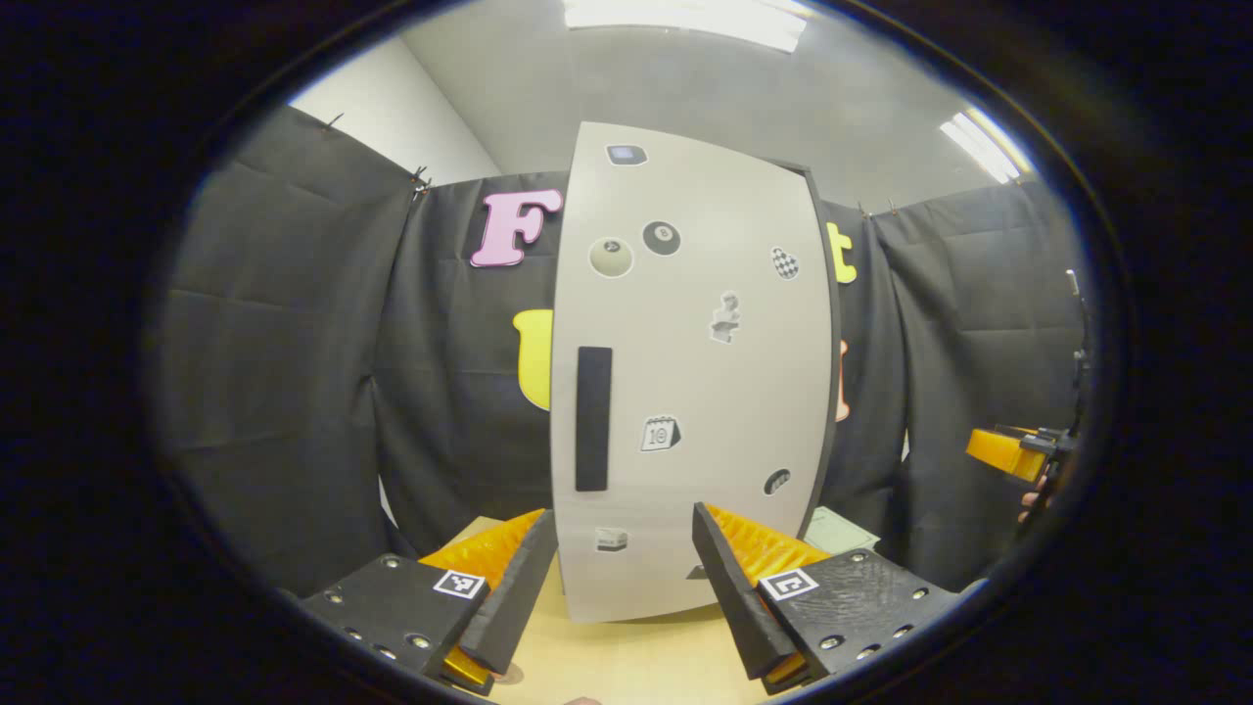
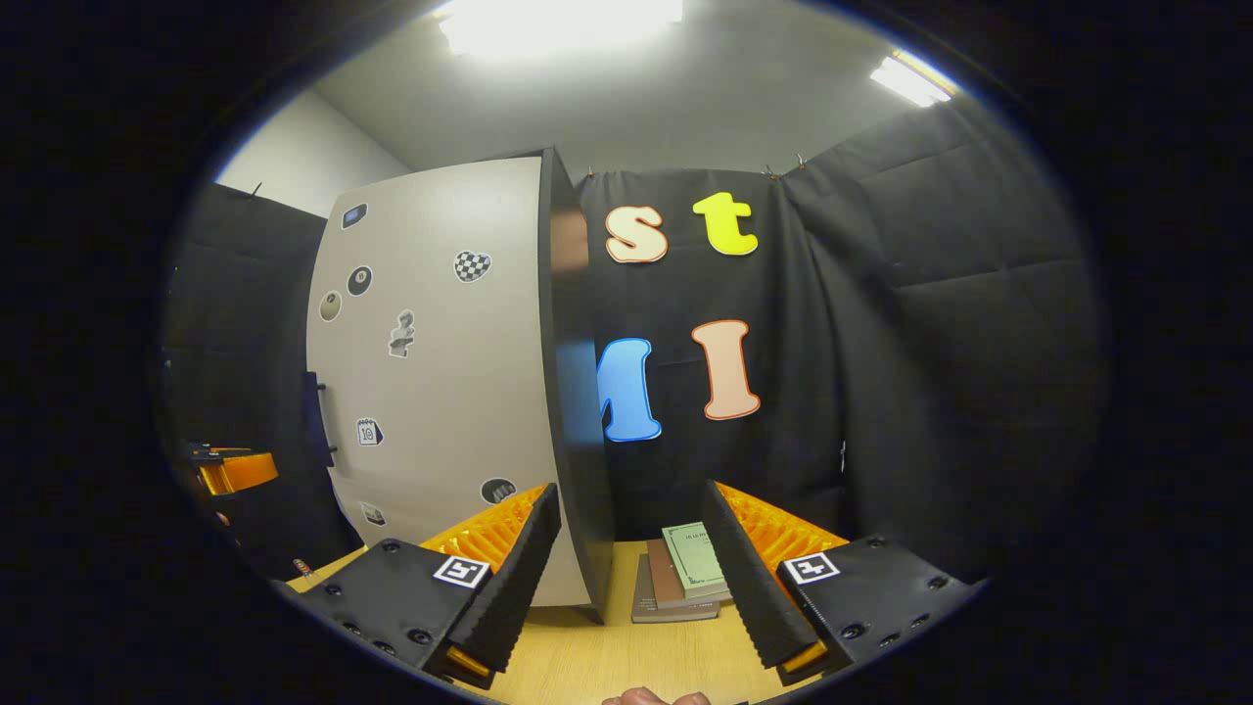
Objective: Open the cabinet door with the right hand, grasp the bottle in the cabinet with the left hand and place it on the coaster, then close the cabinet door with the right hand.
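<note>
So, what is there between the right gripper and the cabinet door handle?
Nothing. In the right gripper view, bare table and air lie between the open right gripper and the handle on the closed cabinet door.

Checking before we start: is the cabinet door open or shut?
Shut. The cabinet door lies flat across the front, its handle untouched, and no interior shows.

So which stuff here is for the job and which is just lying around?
For the job:
cabinet door, shut
door handle
left gripper, open
right gripper, open

Just lying about:
books on the table
stickers on the door
</note>
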The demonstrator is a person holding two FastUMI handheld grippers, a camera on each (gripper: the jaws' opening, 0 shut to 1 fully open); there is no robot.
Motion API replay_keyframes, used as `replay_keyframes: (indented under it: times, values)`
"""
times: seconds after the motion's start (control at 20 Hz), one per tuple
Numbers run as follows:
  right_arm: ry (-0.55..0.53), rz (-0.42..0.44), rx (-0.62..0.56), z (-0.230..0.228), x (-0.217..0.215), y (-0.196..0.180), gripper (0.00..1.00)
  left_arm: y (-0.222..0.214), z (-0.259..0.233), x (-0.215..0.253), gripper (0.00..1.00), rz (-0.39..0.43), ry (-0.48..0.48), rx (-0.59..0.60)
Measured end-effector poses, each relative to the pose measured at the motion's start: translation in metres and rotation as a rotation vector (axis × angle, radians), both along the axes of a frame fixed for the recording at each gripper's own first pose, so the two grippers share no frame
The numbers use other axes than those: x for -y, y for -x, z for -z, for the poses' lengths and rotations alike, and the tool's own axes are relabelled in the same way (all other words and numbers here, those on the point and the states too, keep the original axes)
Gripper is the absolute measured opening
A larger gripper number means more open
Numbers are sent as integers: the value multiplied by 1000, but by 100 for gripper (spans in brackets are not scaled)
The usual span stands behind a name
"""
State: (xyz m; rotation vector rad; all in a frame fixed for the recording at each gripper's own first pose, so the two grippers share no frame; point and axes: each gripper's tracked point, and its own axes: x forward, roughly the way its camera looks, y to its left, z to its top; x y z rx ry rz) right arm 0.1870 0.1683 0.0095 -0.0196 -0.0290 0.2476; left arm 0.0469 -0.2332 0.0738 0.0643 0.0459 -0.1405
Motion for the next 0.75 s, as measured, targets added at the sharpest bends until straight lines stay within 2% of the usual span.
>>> replay_keyframes:
  times: [0.1,0.15,0.2,0.4,0.55,0.7,0.75]
  values:
    - [16,-8,7,0,13,-5,94,6,-2,6,83,-34,-16,17]
    - [18,-10,-11,7,20,-10,93,10,-2,11,86,-45,-24,29]
    - [13,-19,-26,11,25,-11,93,13,0,16,83,-51,-28,34]
    - [3,-39,-39,13,39,-16,93,22,-1,22,86,-72,-2,45]
    - [3,-82,-56,13,35,-13,94,31,-4,40,86,-81,42,38]
    - [-2,-111,-31,4,33,-5,94,45,-9,37,84,-132,18,46]
    - [1,-121,-29,4,30,-5,87,51,-12,37,83,-142,15,51]
